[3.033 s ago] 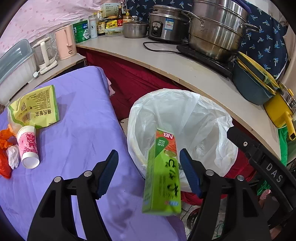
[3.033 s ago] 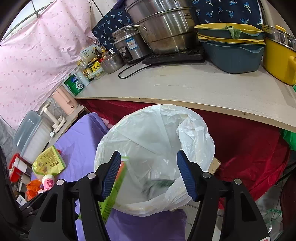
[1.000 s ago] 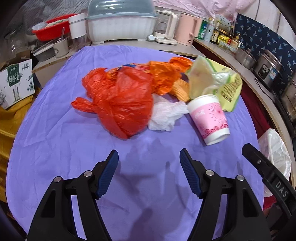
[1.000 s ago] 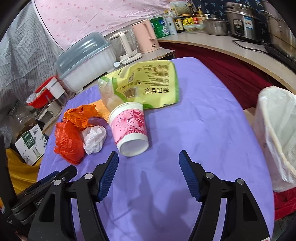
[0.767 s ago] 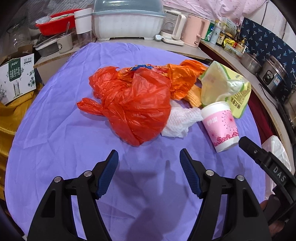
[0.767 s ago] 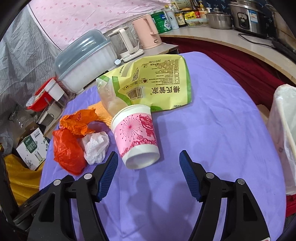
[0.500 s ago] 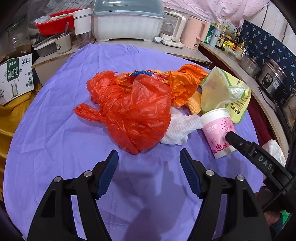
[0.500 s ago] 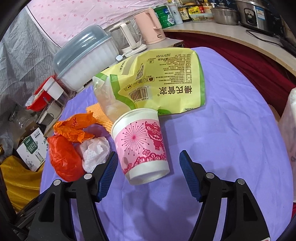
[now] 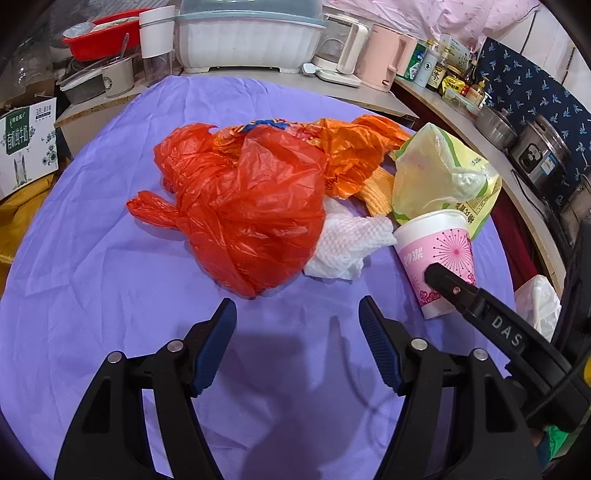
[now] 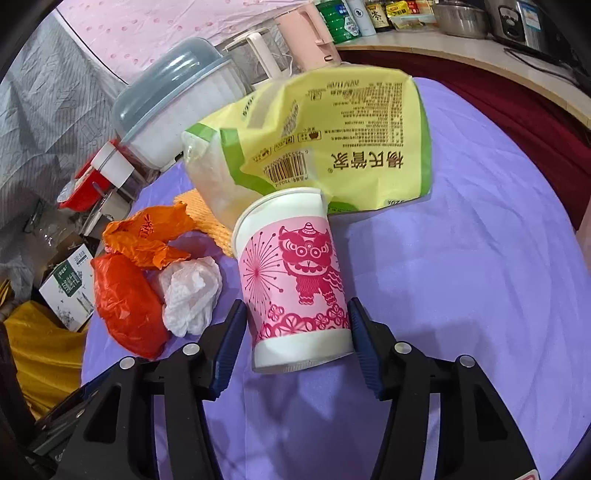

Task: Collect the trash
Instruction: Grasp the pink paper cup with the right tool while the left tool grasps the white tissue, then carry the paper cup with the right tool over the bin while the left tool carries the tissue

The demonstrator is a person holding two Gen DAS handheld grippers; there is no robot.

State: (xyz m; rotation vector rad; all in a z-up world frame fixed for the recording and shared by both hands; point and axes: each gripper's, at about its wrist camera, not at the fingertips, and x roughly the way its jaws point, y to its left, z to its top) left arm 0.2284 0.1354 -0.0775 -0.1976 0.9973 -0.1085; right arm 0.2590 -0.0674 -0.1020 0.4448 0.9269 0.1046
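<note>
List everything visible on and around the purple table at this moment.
paper cup: one, pink and white, on the cloth between the right tongs' pads
snack bag: one, yellow-green, behind the cup
red plastic bag: one, red, mid-cloth
orange plastic bag: one, orange, behind the red bag
tissue: one, white, crumpled between red bag and cup
cloth: one, purple, covering the table
dish cover: one, grey-blue, back shelf
left tongs: one, black with blue pads, open, empty
right tongs: one, same colours, jaws just closing, pads against the cup

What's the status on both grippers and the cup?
Right gripper just been closing, jaws around the cup, pads at its sides. Left gripper open, empty, over the cloth. Red bag, tissue beside cup, not blocking.
</note>
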